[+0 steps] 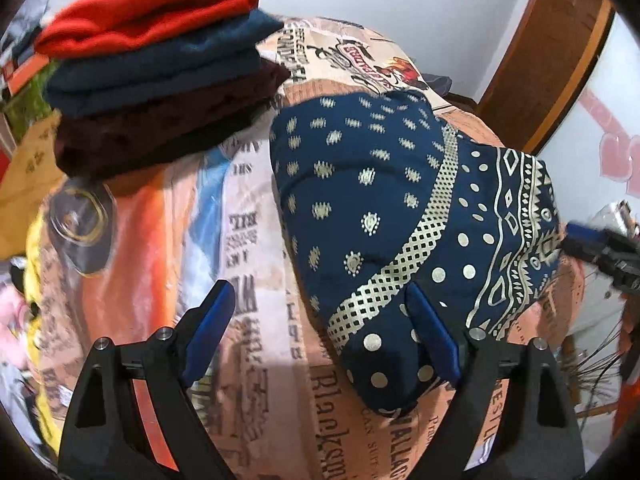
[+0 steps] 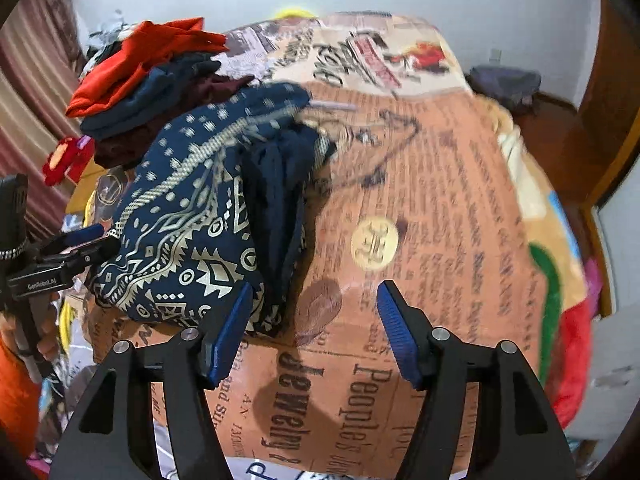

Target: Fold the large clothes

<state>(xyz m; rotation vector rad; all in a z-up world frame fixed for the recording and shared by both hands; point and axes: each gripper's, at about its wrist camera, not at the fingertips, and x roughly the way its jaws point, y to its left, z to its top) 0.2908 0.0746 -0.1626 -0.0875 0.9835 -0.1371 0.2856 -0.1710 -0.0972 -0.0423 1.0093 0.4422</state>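
Note:
A navy garment with a cream pattern point(image 1: 400, 208) lies folded on the printed bedspread point(image 1: 248, 240). My left gripper point(image 1: 320, 336) is open and empty, its right finger over the garment's near corner. In the right wrist view the same garment point(image 2: 192, 216) lies at left in a thick bundle. My right gripper point(image 2: 316, 332) is open and empty, its left finger beside the garment's near edge. The left gripper also shows there at the far left point(image 2: 84, 240), and the right gripper shows at the right edge of the left wrist view point(image 1: 600, 244).
A stack of folded clothes, red on top, then blue and maroon point(image 1: 160, 64), sits on the bed behind the garment; it also shows in the right wrist view point(image 2: 148, 76). A wooden door frame point(image 1: 548, 48) stands at right. Loose clothes lie off the bed's left side.

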